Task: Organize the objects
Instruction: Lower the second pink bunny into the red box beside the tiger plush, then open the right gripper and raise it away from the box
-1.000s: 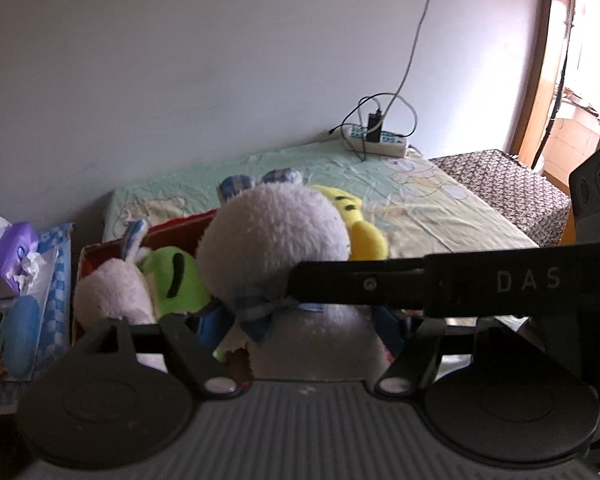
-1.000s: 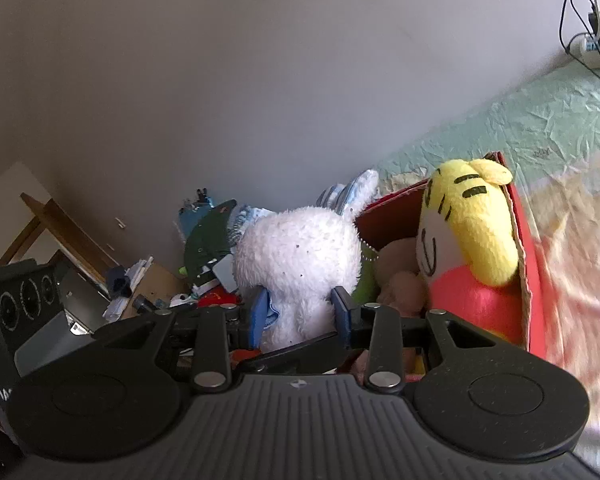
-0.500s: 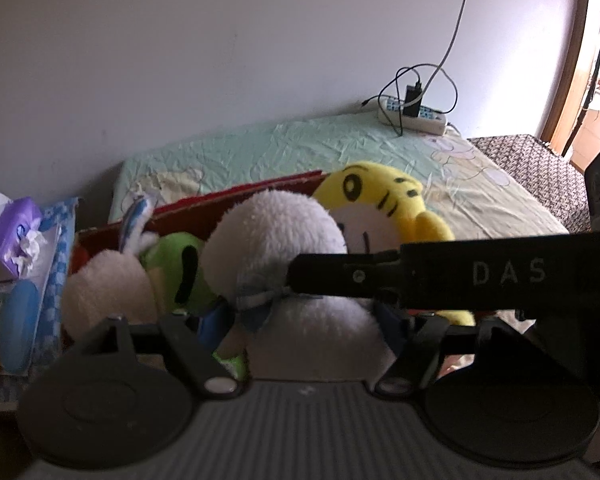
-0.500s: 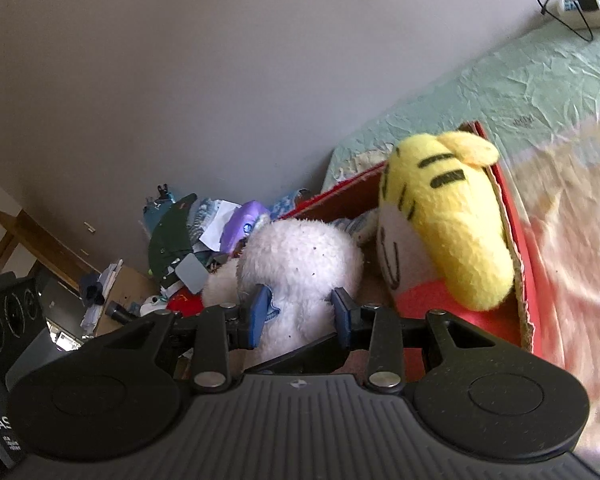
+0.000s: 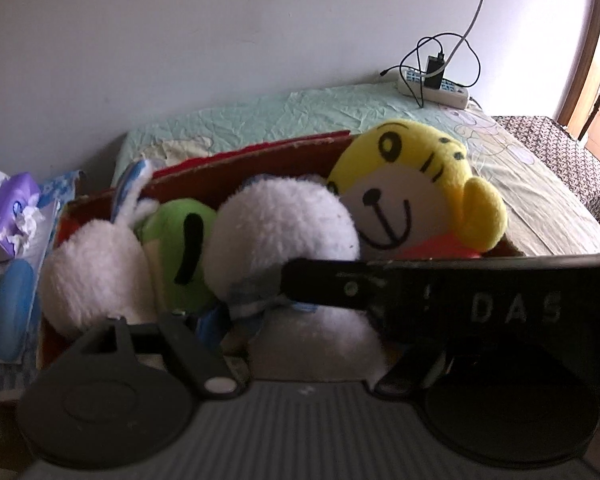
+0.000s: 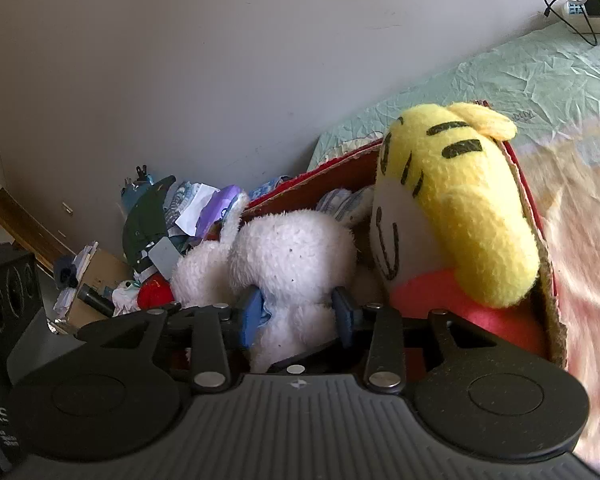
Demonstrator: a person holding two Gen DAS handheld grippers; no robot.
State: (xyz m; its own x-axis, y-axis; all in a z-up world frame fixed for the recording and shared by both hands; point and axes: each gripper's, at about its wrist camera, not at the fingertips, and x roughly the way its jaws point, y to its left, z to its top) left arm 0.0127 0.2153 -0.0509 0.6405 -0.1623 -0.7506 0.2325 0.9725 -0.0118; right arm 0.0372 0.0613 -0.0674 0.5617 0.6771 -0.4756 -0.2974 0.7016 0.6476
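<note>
White fluffy plush rabbit with a pale blue neck ribbon (image 6: 296,264) sits in the centre of the right wrist view, low inside the red cardboard box (image 6: 540,276). The right gripper (image 6: 298,312) has its blue pads (image 6: 252,312) pressed in on either side of the plush's neck, the pile bulging above and below the pinch. In the left wrist view the same toy fills the middle of the frame, its body lying between the left gripper (image 5: 308,344)'s fingers; that pair looks spread wide, but whether it presses on the toy cannot be told, since the right tool's black bar crosses in front. To the right of the rabbit leans the yellow tiger plush with an orange body (image 5: 412,196); to its left sit the green plush (image 5: 180,240) and a second white plush (image 5: 96,276). Judging by the squashed fur, this toy is light, soft and springy, with nothing fragile about it. The narrow neck looks the surest hold; a grab on the round head would likely slip off the pile.
</note>
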